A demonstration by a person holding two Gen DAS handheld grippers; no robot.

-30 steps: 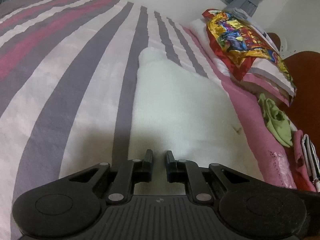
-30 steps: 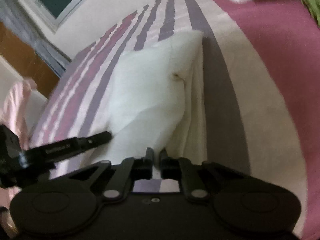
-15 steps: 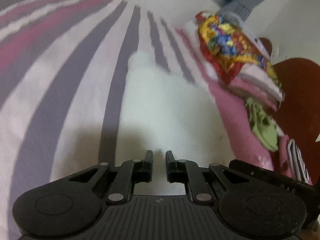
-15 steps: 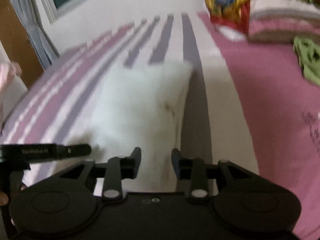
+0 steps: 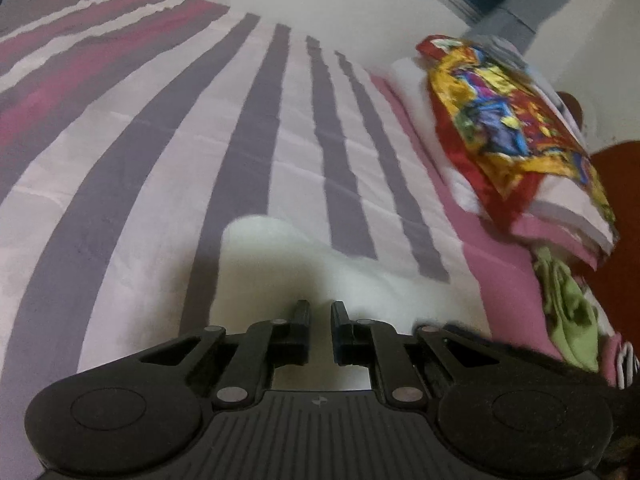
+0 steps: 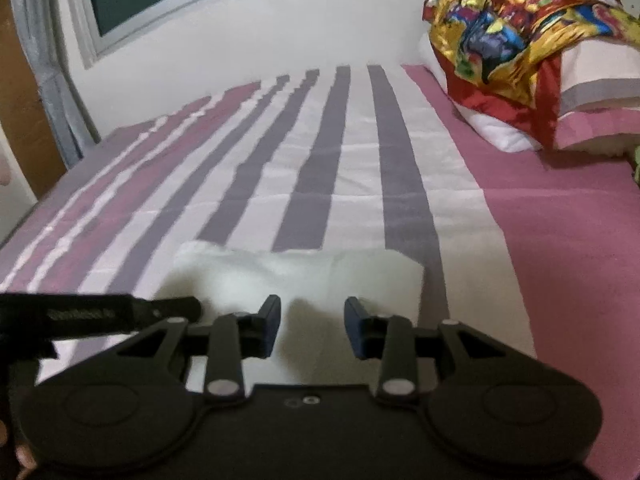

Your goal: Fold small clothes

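Right wrist view first: the right gripper [image 6: 312, 322] has just let go, its jaws having opened and then eased slightly narrower, empty, parted over the near edge of the white garment [image 6: 296, 276]. That cloth now lies as a compact folded rectangle on the striped bedsheet [image 6: 320, 168], shorter than a second ago. At 9 o'clock the left gripper [image 5: 320, 326] reaches in (its jaws nearly closed, nothing visibly pinched), hovering at the cloth's near edge. Farther off, at 1 o'clock, sit the pillows [image 6: 592, 80] with a colourful cloth [image 6: 500, 32]; a green garment [image 5: 568, 312] waits beside them. This fold looks finished; the green piece is probably next.
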